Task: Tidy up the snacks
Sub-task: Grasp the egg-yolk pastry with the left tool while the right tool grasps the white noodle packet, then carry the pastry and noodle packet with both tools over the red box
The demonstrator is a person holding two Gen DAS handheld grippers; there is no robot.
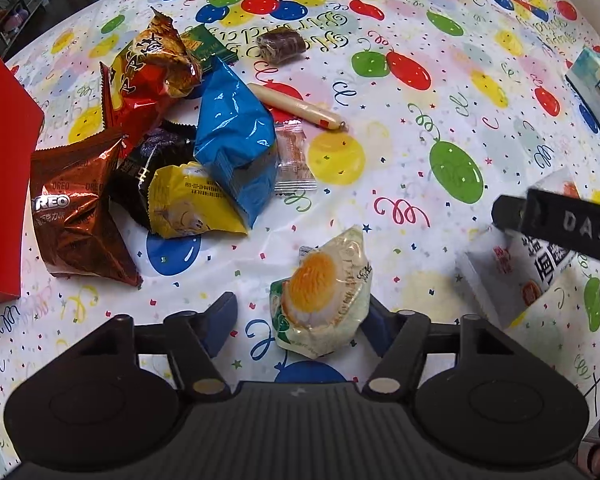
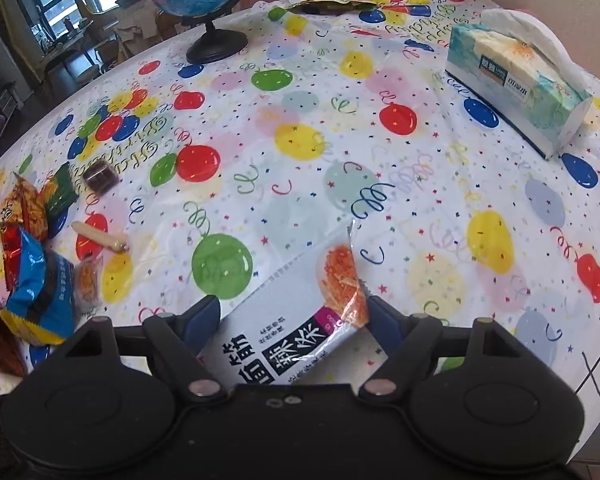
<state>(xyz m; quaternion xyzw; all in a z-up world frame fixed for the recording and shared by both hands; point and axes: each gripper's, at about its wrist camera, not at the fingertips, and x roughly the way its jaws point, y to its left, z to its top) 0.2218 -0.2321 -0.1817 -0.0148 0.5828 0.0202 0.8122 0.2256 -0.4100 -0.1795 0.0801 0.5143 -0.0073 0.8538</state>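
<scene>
In the left wrist view my left gripper [image 1: 300, 312] is open, its jaws either side of an egg snack pack [image 1: 320, 292] that lies on the balloon tablecloth. A snack pile sits to the left: an Oreo pack [image 1: 76, 216], a yellow pack [image 1: 188, 204], a blue bag [image 1: 236, 140], a red-gold bag [image 1: 148, 72] and a sausage stick [image 1: 296, 108]. In the right wrist view my right gripper [image 2: 294, 316] is open around a white spicy-strip pack [image 2: 296, 312] that lies on the cloth. That pack [image 1: 516, 268] and the right gripper also show at the right of the left wrist view.
A red box [image 1: 0, 176] stands at the left edge. A tissue box [image 2: 516, 84] sits at the far right, a globe [image 2: 204, 0] at the back, and a brown wrapped cake [image 2: 100, 178] and green pack [image 2: 64, 192] by the pile. Another wrapper [image 2: 332, 2] lies far back.
</scene>
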